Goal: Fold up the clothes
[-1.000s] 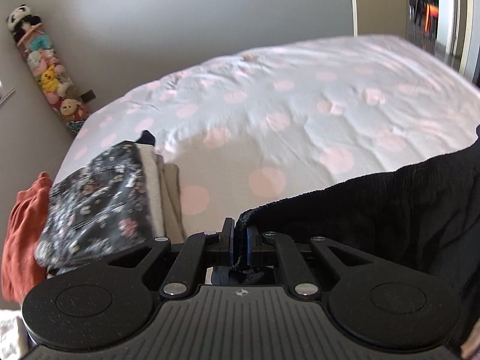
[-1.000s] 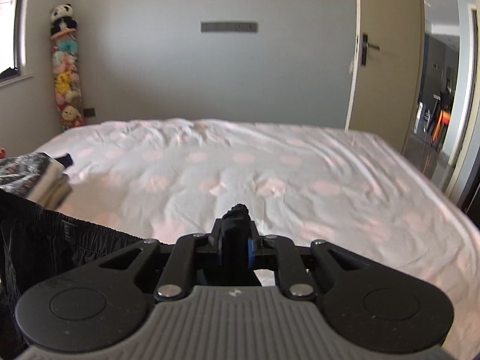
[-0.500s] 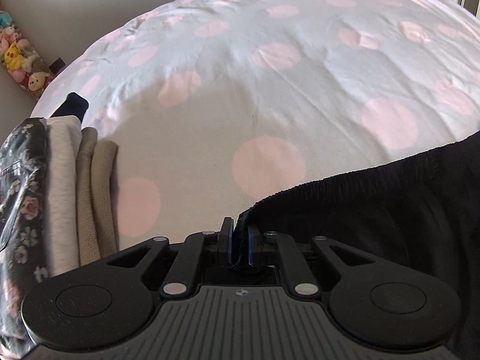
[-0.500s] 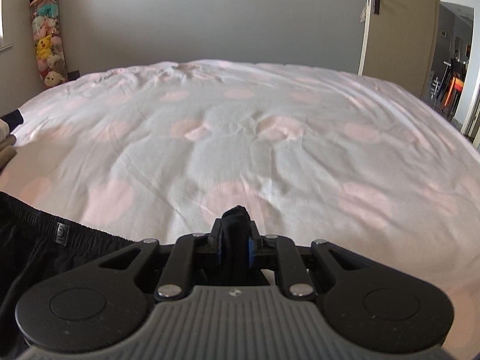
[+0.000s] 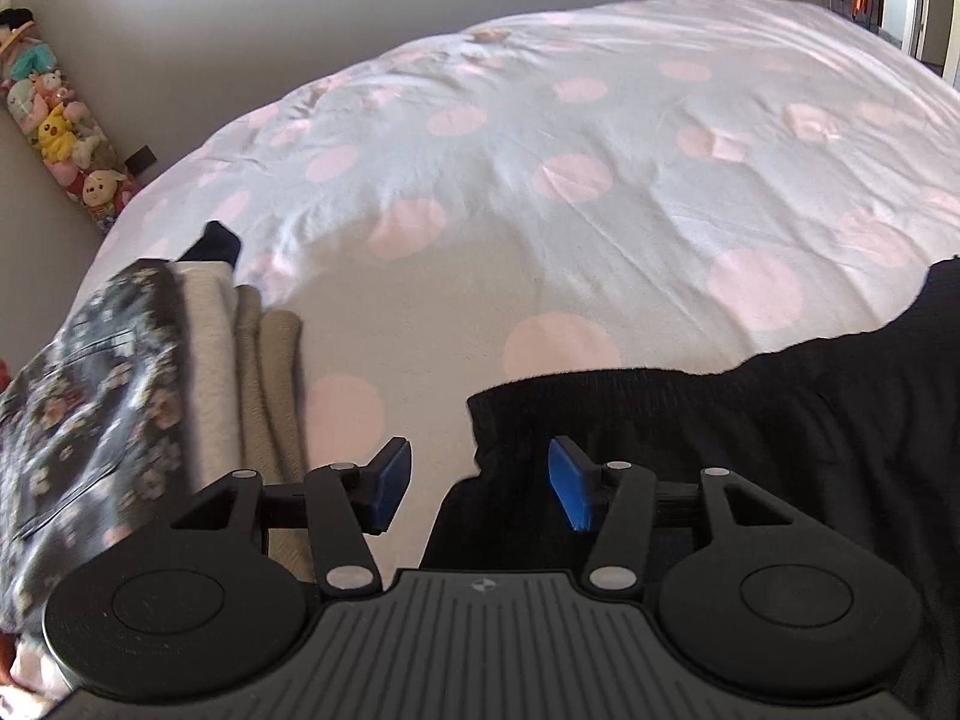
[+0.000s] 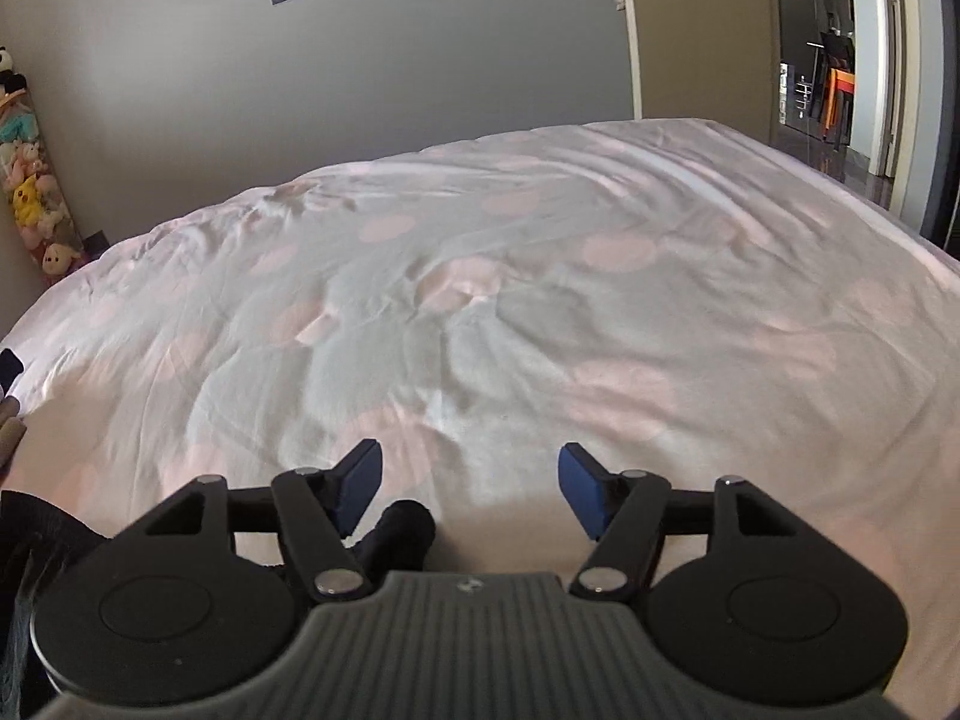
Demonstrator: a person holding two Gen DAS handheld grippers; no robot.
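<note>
The left hand-held gripper point(image 5: 477, 489) is standing wide apart and gripping nothing, with the corner of the black garment point(image 5: 750, 450) lying between its blue pads on the bed point(image 5: 600, 150). The right hand-held gripper point(image 6: 468, 495) is likewise gaping wide and holding nothing; a dark bunched end of the garment is sitting just beside its left pad. The garment is lying spread along the near edge of the bed, apparently not yet folded. A stack of folded clothes point(image 5: 180, 372) is resting at the left, suggesting part of the task is finished. Folding this garment and stacking it appear to be outstanding.
</note>
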